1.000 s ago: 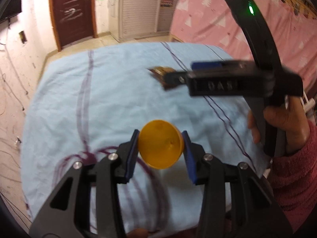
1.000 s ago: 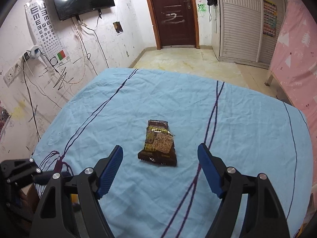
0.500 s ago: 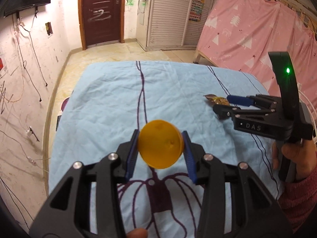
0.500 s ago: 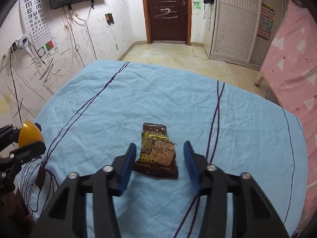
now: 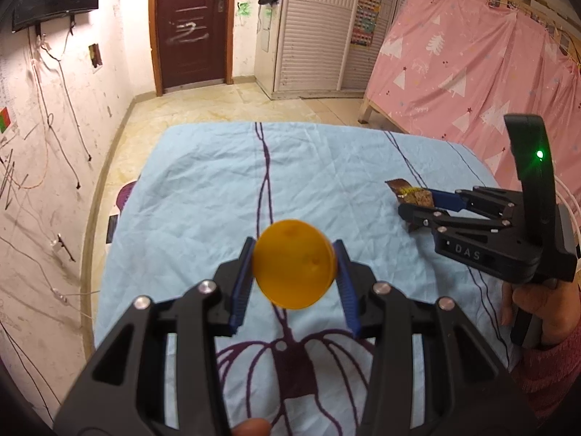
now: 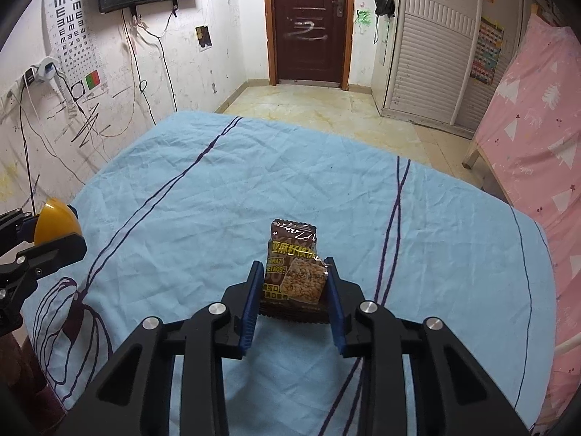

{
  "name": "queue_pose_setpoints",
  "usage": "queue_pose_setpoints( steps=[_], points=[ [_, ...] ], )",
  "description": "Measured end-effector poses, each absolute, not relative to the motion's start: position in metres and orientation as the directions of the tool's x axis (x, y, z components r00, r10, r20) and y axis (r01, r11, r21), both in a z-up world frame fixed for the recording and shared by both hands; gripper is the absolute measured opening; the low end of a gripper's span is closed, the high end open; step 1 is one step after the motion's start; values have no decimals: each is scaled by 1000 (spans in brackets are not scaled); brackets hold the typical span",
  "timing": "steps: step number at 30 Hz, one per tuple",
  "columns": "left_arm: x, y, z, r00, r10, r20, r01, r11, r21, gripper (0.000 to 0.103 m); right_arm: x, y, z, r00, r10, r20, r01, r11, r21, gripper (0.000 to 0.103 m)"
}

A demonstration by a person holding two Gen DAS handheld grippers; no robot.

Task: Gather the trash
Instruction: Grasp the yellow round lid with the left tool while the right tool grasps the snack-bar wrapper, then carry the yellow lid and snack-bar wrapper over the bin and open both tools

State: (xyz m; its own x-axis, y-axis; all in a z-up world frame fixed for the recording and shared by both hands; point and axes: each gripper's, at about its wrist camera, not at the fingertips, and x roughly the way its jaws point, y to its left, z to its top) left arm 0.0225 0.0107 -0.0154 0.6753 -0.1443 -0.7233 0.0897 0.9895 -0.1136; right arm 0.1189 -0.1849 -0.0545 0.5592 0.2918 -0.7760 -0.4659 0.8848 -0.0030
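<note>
The right claw [image 6: 293, 290] is closing on the snack wrapper [image 6: 295, 272], which lies on the blue bed [image 6: 218, 196] between its pads, long axis running near to far. The left claw [image 5: 294, 276], well apart, pinches an orange ball [image 5: 294, 269].

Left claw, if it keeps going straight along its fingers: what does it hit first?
Past the orange ball it holds, the left claw points down at the blue sheet. Probably bare sheet near the purple stripe comes first; nothing else shows in that line. The wrapper lies well off to the right.
</note>
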Motion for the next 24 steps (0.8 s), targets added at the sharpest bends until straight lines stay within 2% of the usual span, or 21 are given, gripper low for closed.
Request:
queue_pose_setpoints(
  steps=[9, 24],
  points=[
    [33, -11, 1, 694, -139, -707, 101, 990, -95, 40, 106, -211, -36, 611, 298, -733, -427, 904, 12, 27],
    [47, -83, 17, 696, -165, -699, 190, 981, -43, 40, 73, -310, -13, 716, 262, -648, -285, 956, 72, 27]
  ],
)
